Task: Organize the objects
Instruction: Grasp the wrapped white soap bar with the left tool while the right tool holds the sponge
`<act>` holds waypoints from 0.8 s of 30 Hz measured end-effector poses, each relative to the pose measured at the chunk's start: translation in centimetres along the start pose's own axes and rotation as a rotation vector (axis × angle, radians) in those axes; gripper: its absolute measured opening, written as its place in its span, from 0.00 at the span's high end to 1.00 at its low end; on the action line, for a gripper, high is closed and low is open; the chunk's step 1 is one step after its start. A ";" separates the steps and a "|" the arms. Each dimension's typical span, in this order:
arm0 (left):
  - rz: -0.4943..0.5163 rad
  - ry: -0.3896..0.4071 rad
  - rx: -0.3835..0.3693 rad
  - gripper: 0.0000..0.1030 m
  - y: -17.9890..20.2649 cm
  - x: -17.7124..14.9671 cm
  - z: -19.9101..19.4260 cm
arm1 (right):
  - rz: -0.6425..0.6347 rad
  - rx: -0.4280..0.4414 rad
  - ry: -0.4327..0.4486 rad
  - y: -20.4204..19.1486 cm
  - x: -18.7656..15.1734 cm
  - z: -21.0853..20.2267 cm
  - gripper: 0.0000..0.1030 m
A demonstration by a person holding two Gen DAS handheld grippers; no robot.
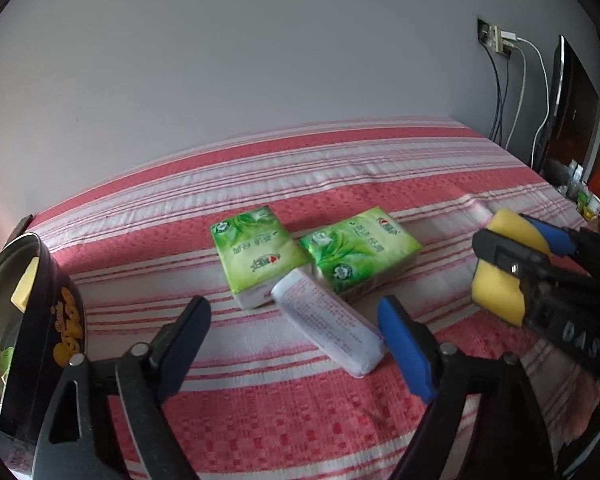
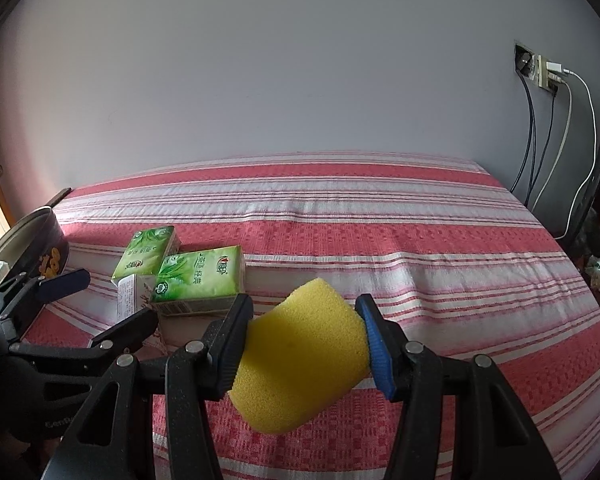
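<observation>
Two green tissue packs lie side by side on the striped bed, one on the left (image 1: 255, 256) (image 2: 145, 258) and one on the right (image 1: 358, 252) (image 2: 199, 278). A white tube (image 1: 330, 324) (image 2: 129, 296) lies in front of them. My left gripper (image 1: 295, 340) (image 2: 105, 300) is open, its fingers on either side of the tube's near end. My right gripper (image 2: 302, 354) (image 1: 512, 264) is shut on a yellow sponge (image 2: 300, 360) (image 1: 500, 288) and holds it above the bed, to the right of the packs.
A round black tin (image 1: 31, 320) (image 2: 31, 248) with items inside stands at the left edge of the bed (image 1: 300, 420). A wall socket with cables (image 1: 496, 36) and a dark screen (image 1: 572, 104) are at the far right, with clutter below.
</observation>
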State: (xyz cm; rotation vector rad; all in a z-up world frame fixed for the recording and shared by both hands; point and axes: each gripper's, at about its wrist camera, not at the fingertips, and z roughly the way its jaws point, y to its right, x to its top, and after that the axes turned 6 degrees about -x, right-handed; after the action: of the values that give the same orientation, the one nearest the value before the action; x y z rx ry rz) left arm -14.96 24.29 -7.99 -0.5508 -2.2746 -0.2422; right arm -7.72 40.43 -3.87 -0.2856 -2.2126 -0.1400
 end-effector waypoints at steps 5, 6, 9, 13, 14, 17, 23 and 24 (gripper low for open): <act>-0.037 -0.020 0.011 0.11 -1.4 -0.2 0.2 | 0.007 0.004 -0.008 0.2 0.0 0.1 0.46; -0.040 -0.023 0.009 0.11 -1.5 -0.3 0.3 | 0.006 0.004 -0.009 0.2 0.0 0.2 0.46; -0.015 -0.022 0.024 0.15 -1.0 -0.2 0.4 | -0.005 0.005 -0.023 -0.1 0.1 0.4 0.46; 0.017 -0.045 0.009 0.29 0.0 -0.1 1.1 | -0.032 -0.014 -0.024 -0.8 0.1 0.4 0.46; 0.020 -0.046 0.003 0.36 0.0 -0.1 1.1 | -0.036 -0.018 -0.022 -0.9 0.1 0.3 0.46; 0.027 -0.054 -0.010 0.62 0.1 -0.1 1.3 | -0.045 -0.021 -0.015 -1.1 0.1 0.2 0.46; 0.040 -0.055 -0.046 0.77 0.3 -0.2 1.3 | -0.062 -0.035 0.037 -1.3 0.1 -0.8 0.46; 0.043 -0.052 -0.046 0.77 0.4 -0.2 1.2 | -0.064 -0.038 0.045 -1.3 0.1 -1.0 0.46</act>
State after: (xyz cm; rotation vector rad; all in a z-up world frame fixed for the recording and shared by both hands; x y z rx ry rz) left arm -15.41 24.94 -8.94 -0.6355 -2.3095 -0.2619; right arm -7.37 38.95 -3.23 -0.2306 -2.1774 -0.2218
